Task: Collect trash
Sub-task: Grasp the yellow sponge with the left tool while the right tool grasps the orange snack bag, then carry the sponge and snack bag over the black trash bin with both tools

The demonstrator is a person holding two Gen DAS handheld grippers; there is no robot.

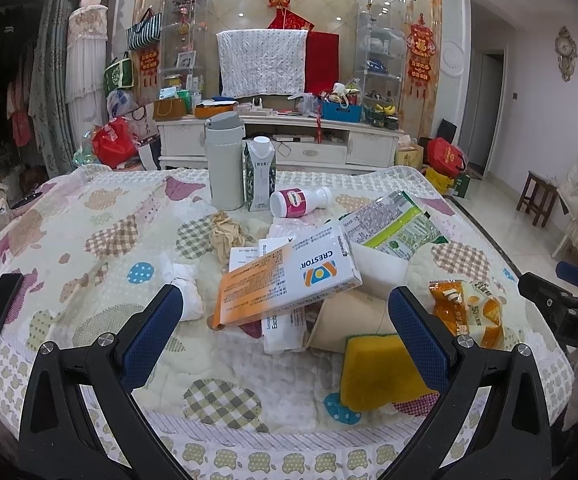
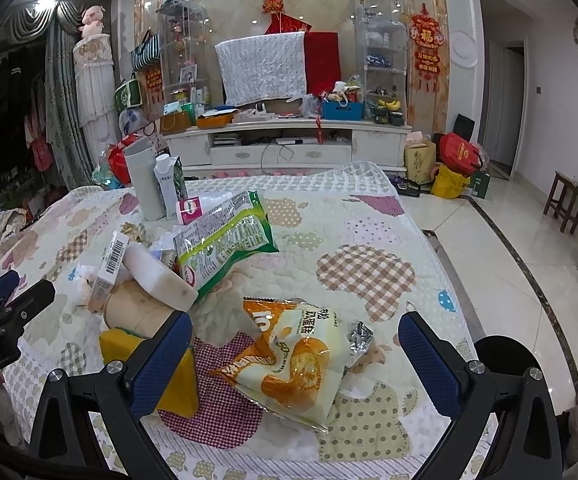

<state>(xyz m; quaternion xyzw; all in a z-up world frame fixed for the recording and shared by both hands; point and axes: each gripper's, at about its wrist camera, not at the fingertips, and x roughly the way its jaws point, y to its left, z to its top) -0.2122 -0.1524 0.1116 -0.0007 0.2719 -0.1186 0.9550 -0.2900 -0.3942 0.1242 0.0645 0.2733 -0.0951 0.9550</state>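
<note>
Trash pile on quilted table, both your grippers wide open and holding nothing.

Your left gripper (image 1: 285, 308) frames the CRESTOR box (image 1: 289, 280), which lies atop papers and a tan paper cup (image 1: 349, 320); yellow sponge (image 1: 377, 372) near its right finger. Your right gripper (image 2: 295, 336) brackets the orange snack wrapper (image 2: 293, 364), apparently untouched; green packet (image 2: 225, 240) beyond. Grey flask (image 1: 225, 160), carton (image 1: 259, 174) upright behind.

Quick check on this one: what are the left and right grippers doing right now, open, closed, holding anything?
Left gripper: open, holding nothing, above the Crestor box.
Right gripper: open, holding nothing, orange snack wrapper lying between its fingers.
</note>
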